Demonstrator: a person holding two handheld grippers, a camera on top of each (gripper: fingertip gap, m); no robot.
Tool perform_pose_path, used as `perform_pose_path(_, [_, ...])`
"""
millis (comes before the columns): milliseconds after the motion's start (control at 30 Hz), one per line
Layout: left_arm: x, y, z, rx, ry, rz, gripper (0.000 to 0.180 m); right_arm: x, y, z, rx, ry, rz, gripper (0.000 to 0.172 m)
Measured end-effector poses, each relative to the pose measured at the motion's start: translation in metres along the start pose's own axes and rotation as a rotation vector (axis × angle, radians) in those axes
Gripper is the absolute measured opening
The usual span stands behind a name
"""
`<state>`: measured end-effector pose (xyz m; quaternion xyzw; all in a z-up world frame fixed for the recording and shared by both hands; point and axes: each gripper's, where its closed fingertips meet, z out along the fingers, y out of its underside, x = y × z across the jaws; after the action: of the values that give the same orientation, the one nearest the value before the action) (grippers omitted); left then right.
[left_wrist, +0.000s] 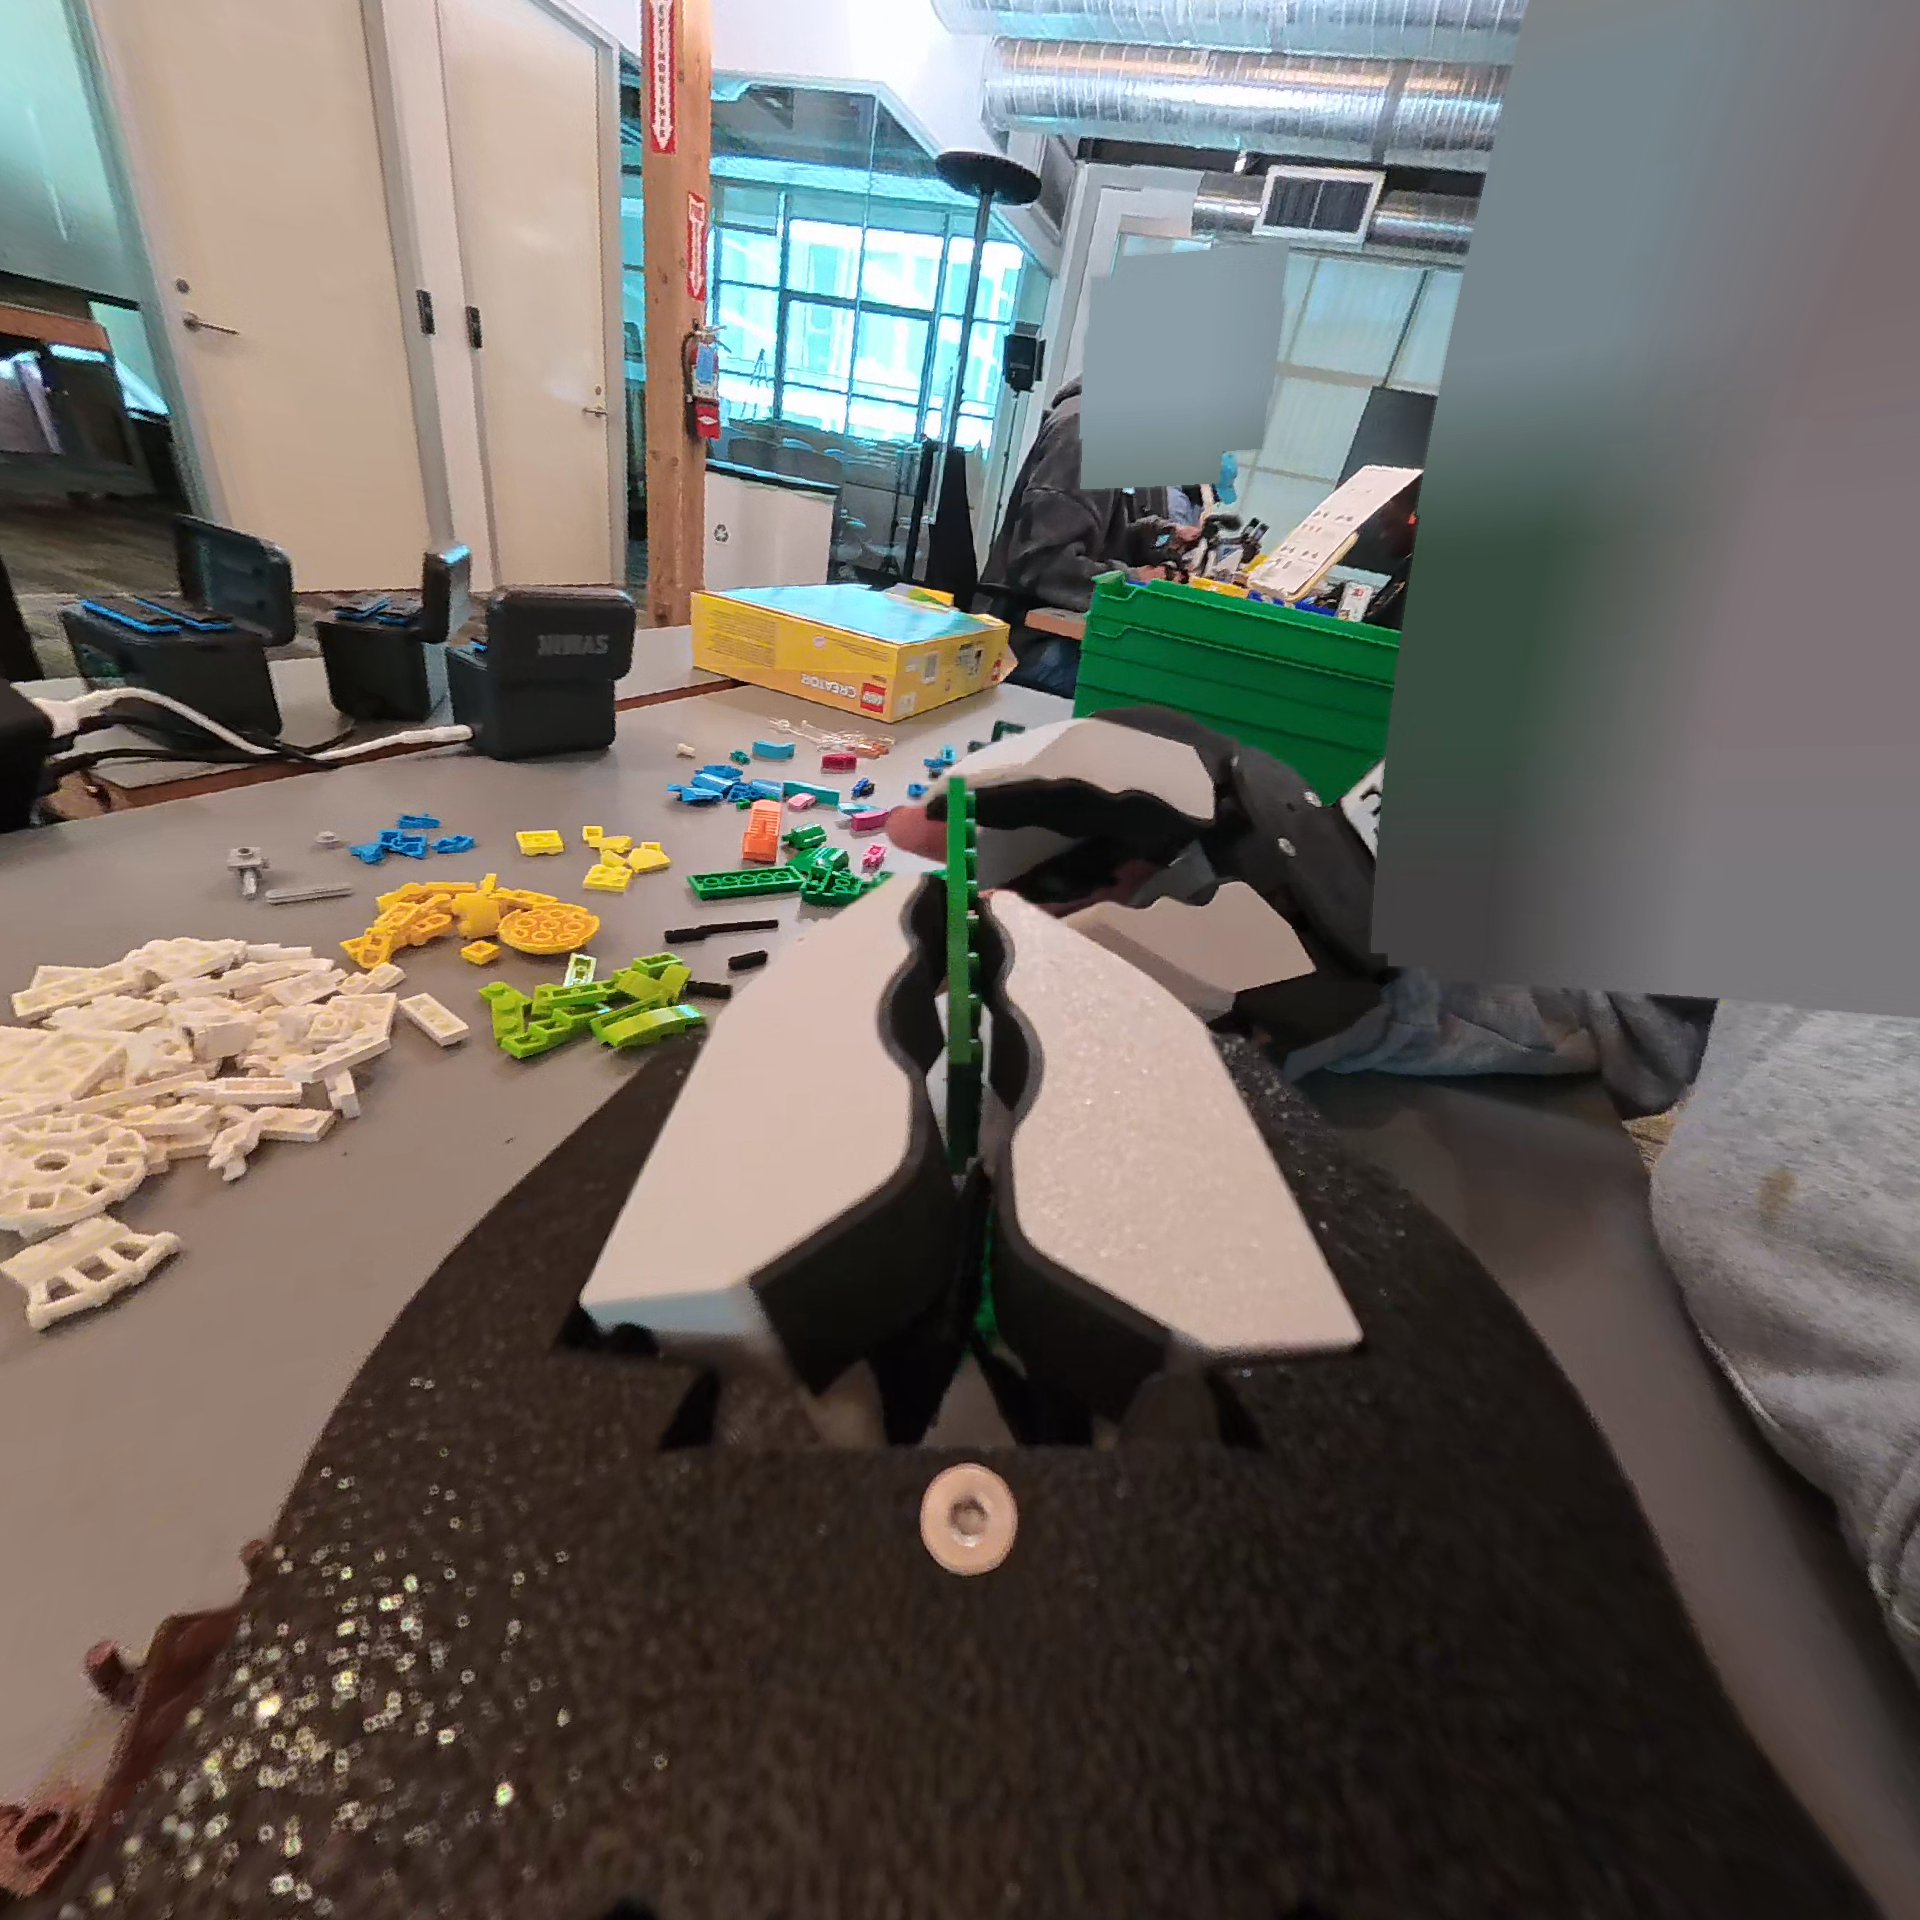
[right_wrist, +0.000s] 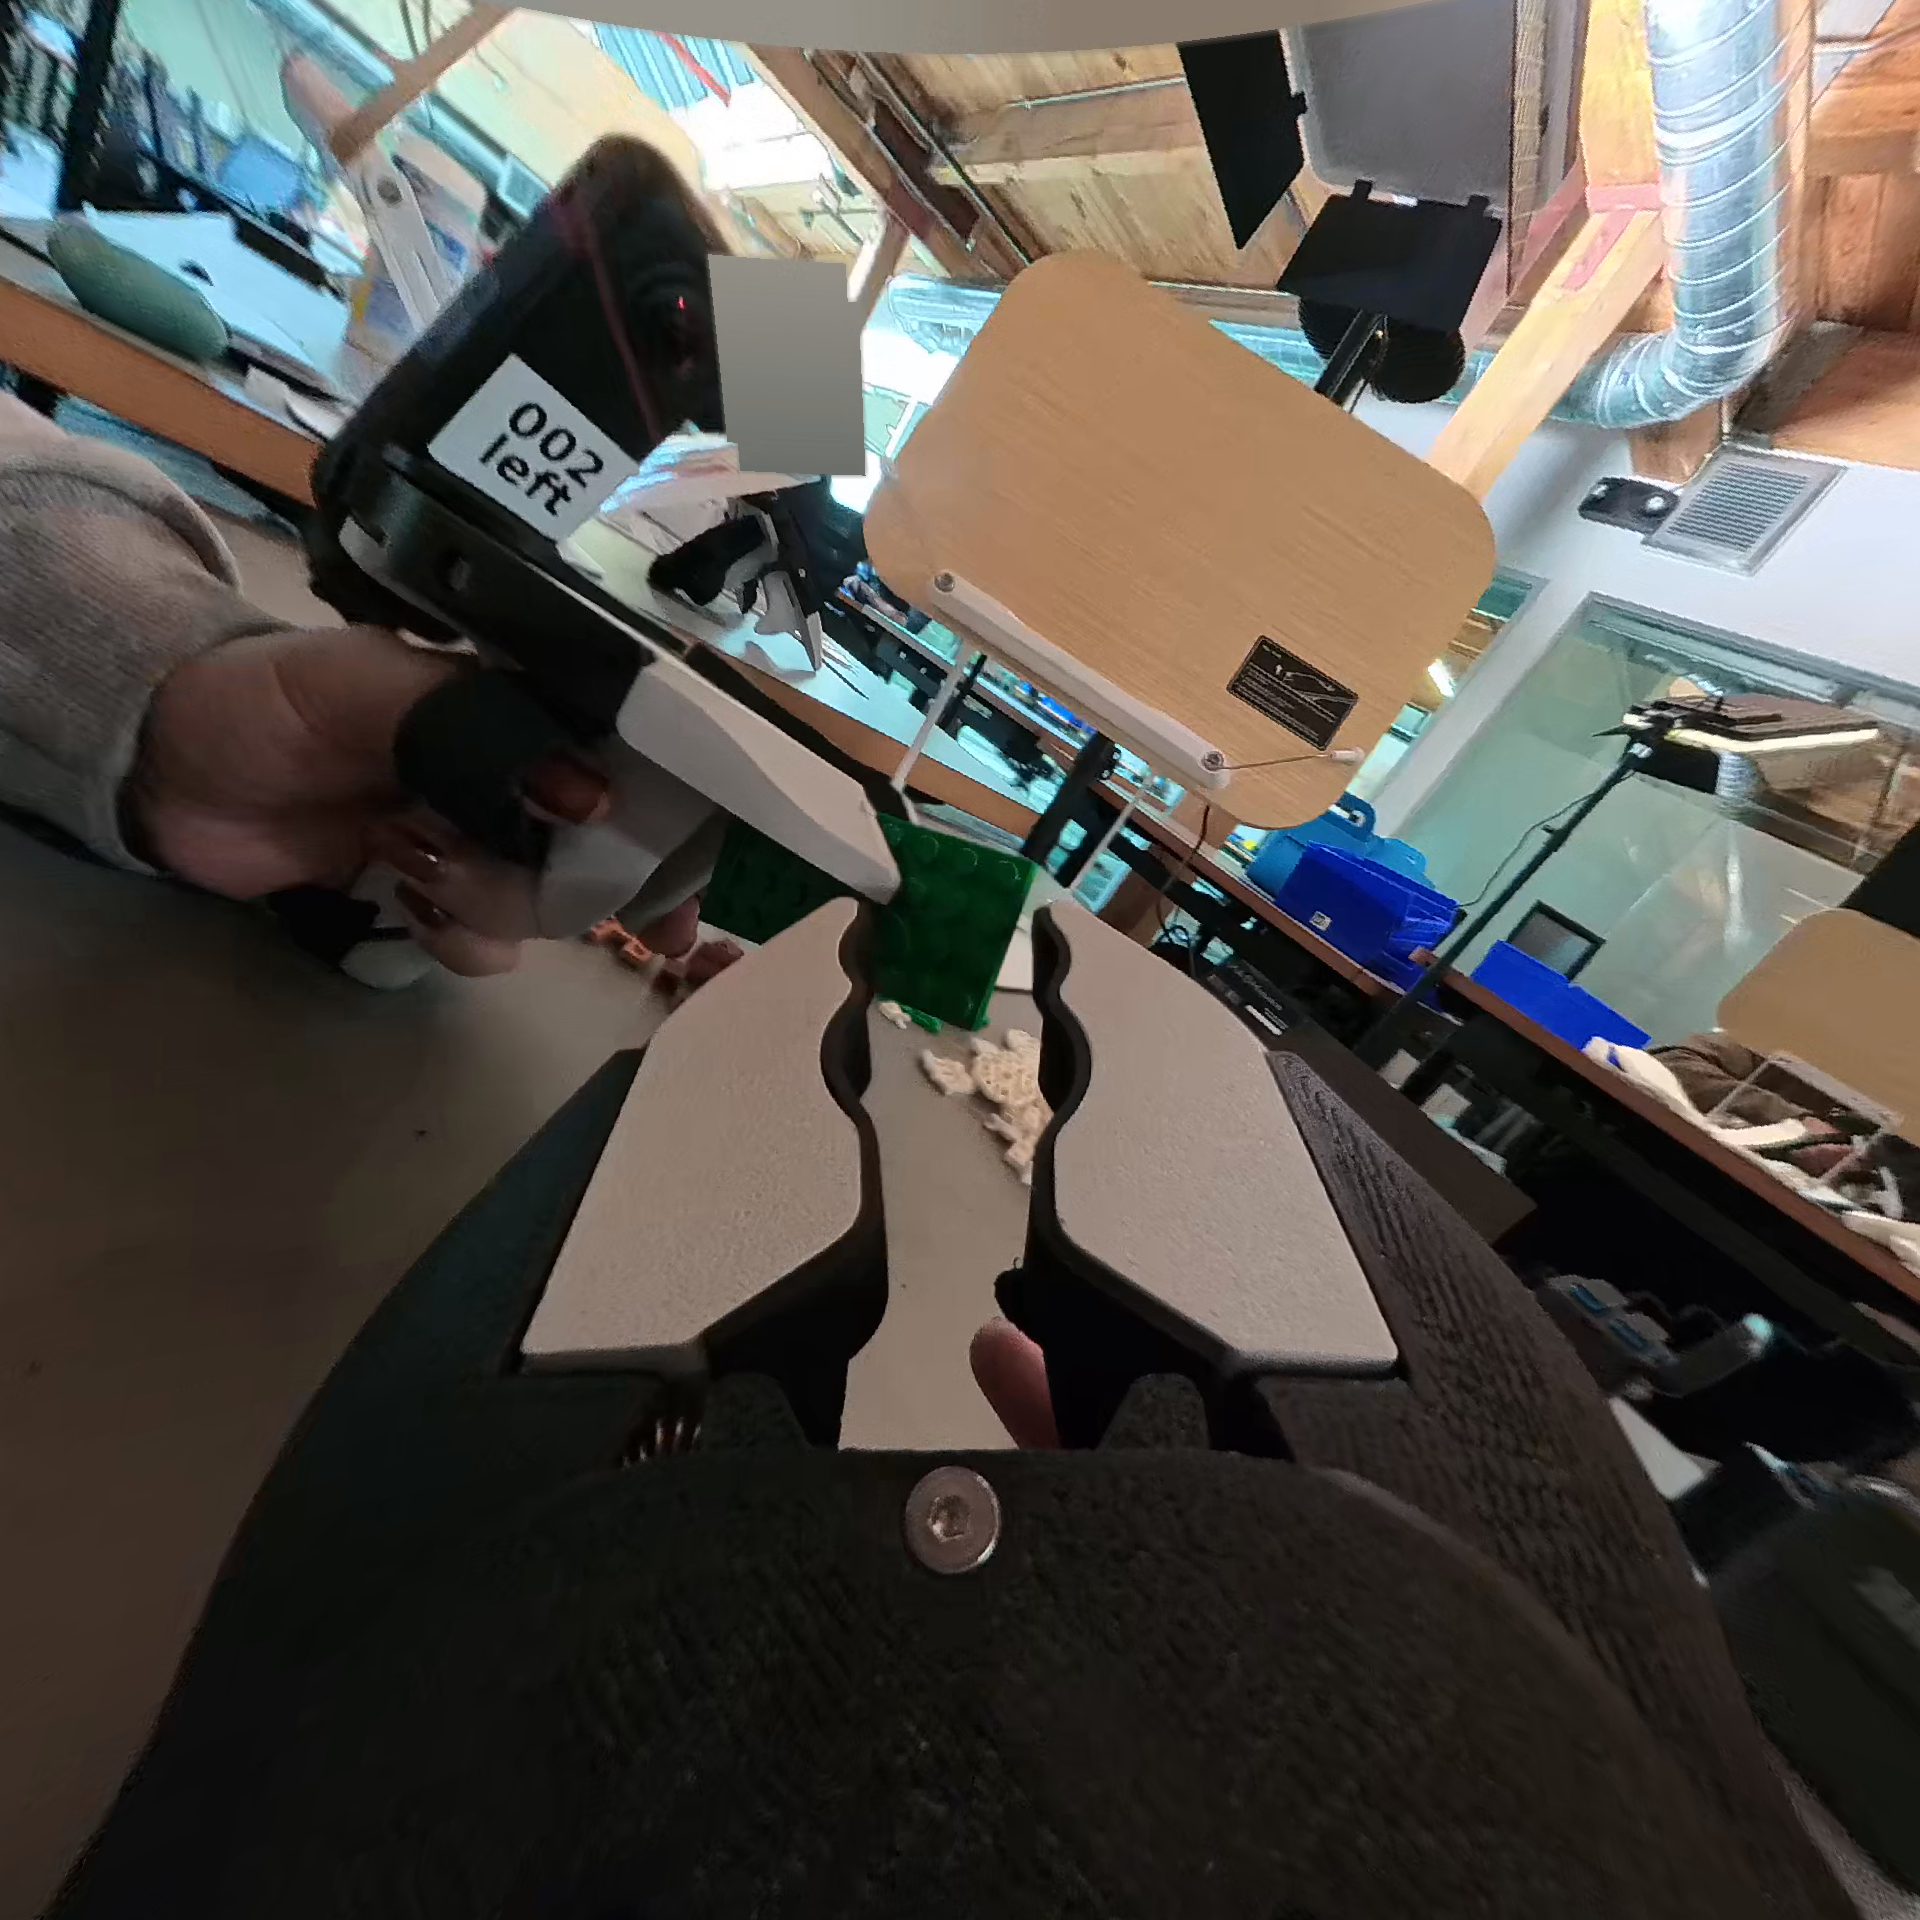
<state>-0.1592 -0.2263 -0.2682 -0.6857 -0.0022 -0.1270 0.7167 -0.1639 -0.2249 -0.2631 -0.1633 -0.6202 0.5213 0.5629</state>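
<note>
- On the far left of the grey table (left_wrist: 312, 1351) lies a heap of white pieces (left_wrist: 156, 1049), then yellow pieces (left_wrist: 468, 920) and lime-green pieces (left_wrist: 587, 1003); further back are blue pieces (left_wrist: 400, 840) and a yellow box (left_wrist: 847, 649).
- The left gripper (left_wrist: 961, 914) is closed narrow on a green studded plate (left_wrist: 961, 935); its dark wavy pads press on both faces. The plate stands on edge, long axis running up and away along the fingers, studs facing right, and its far end sticks out past the fingertips.
- In the right wrist view the same plate (right_wrist: 951, 925) shows broadside, just beyond and slightly left of the gap between that view's fingertips.
- The right gripper (right_wrist: 951, 925) is partly open with nothing between its pads; grey table and white pieces (right_wrist: 1003, 1081) show through the gap.
- In the left wrist view, the right gripper (left_wrist: 982, 831) comes in from the right, at the plate's exposed upper end on its studded side. Whether a fingertip touches the studs cannot be told.
</note>
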Motion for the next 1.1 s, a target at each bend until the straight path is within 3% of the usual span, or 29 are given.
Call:
perform_pose_path(167, [0.017, -0.006, -0.005, 0.053, 0.104, 0.043, 0.004, -0.003, -0.012, -0.005, 0.078, -0.085, 0.152, 0.033])
perform_pose_path(433, [0.032, -0.008, -0.008, 0.089, 0.201, 0.084, 0.005, -0.013, -0.027, -0.014, 0.168, -0.267, 0.363, 0.008])
perform_pose_path(633, [0.019, -0.010, -0.007, 0.082, 0.168, -0.004, 0.013, 0.001, -0.031, -0.018, 0.205, -0.219, 0.425, 0.006])
perform_pose_path(867, [0.020, -0.006, -0.006, 0.039, 0.226, -0.062, 0.005, 0.006, -0.029, -0.017, 0.204, -0.215, 0.471, 0.007])
perform_pose_path(1100, [0.009, -0.002, -0.001, 0.015, 0.073, 0.007, 0.004, 0.018, -0.015, -0.011, 0.128, -0.074, 0.361, 0.011])
